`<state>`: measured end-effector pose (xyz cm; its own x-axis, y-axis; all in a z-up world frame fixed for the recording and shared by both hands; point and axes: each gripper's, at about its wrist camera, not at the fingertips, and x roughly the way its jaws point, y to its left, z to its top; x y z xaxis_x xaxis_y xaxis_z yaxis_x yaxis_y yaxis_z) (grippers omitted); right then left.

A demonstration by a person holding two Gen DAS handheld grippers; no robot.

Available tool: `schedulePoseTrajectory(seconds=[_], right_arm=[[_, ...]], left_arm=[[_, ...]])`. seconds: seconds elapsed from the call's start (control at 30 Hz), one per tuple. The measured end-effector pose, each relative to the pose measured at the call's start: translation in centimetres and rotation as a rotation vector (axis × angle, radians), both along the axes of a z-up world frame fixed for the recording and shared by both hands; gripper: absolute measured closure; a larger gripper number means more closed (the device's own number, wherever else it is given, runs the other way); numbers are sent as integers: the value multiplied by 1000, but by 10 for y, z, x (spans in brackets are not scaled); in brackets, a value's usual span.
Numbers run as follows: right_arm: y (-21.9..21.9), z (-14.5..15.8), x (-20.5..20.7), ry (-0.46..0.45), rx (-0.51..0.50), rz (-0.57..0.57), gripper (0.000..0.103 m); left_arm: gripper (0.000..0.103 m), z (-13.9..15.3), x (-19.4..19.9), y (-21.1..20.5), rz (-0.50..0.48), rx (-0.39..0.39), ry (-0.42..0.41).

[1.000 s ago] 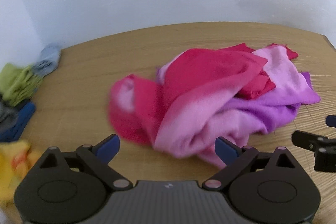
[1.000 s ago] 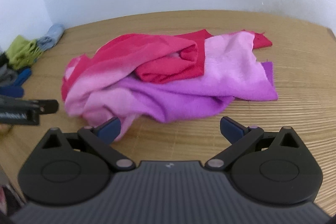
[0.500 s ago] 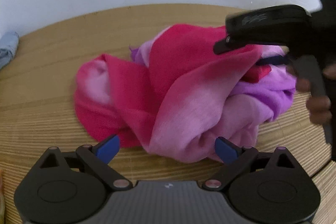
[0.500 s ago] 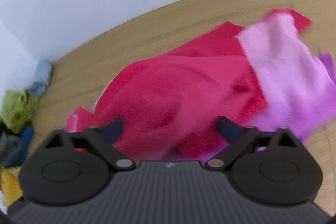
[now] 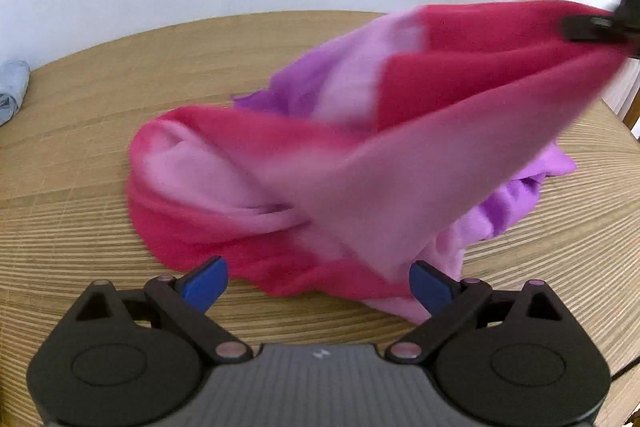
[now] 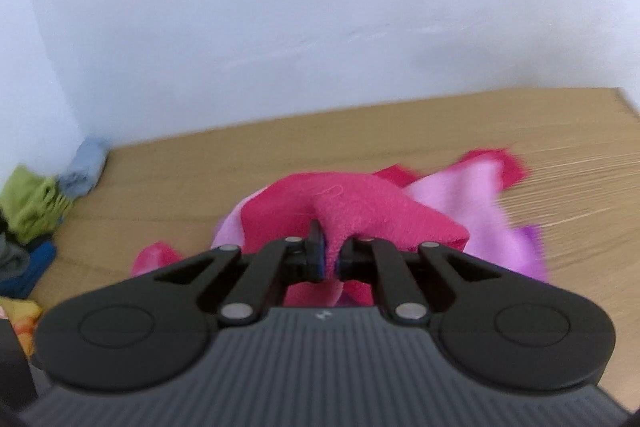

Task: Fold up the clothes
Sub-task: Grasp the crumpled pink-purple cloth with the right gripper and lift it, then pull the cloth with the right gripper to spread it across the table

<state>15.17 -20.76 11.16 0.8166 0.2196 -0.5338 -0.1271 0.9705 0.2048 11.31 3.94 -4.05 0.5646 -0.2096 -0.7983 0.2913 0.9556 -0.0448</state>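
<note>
**Pink cloth pinched and lifted for unfolding**

Nearest the right wrist camera, the right gripper (image 6: 329, 263) is seen with its jaws closing on a bunched ridge of the pink-and-purple cloth (image 5: 340, 163), the fabric already squeezed between the pads. The pinch is taken on a magenta fold, presumably so the crumpled piece can be drawn up and spread before any fold is made. In the left wrist view, the left gripper (image 5: 318, 281) is held with jaws wide apart and nothing between them, just short of the cloth's near edge, apparently readied for a second hold. Most of the cloth lies heaped on the wooden table (image 5: 80, 147), one part stretched up toward the right gripper. Farther off, by the wall, a pile of other garments (image 6: 36, 211) is left aside; blur makes them hard to identify.
</note>
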Motion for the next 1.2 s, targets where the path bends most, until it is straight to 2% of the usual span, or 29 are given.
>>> schedulePoseTrajectory(seconds=[0.17,0.27,0.4,0.47,0.53,0.6,0.67,0.77,0.9,1.1,1.2], right_arm=[[-94,18,-40,-39,-46,-185,95],[-159,11,-54,-13,-73,-333,95],[-226,-25,-46,148,-143,-441,92],[-247,-50,-39,273,-158,-456,91],[-252,-62,-37,311,-150,-418,88],[-252,-65,-42,288,-137,-332,78],[-245,-60,-42,243,-141,-239,58],[-212,-52,-29,178,-157,-77,44],[-138,-57,-21,141,-133,141,46],[-46,-61,21,133,-108,353,46],[2,-73,40,142,-140,420,46]], left_arm=[[4,9,-10,-26,62,-1,-11],[4,13,-16,-40,83,4,-1],[4,12,-30,-59,108,37,7],[4,10,-38,-70,112,54,10],[4,7,-42,-75,122,81,8],[4,6,-48,-77,134,101,11],[4,3,-56,-81,153,107,19],[4,4,-59,-78,182,113,27],[4,6,-59,-63,205,129,11],[4,-5,-46,-29,263,122,38],[4,-12,-40,-11,286,111,54]])
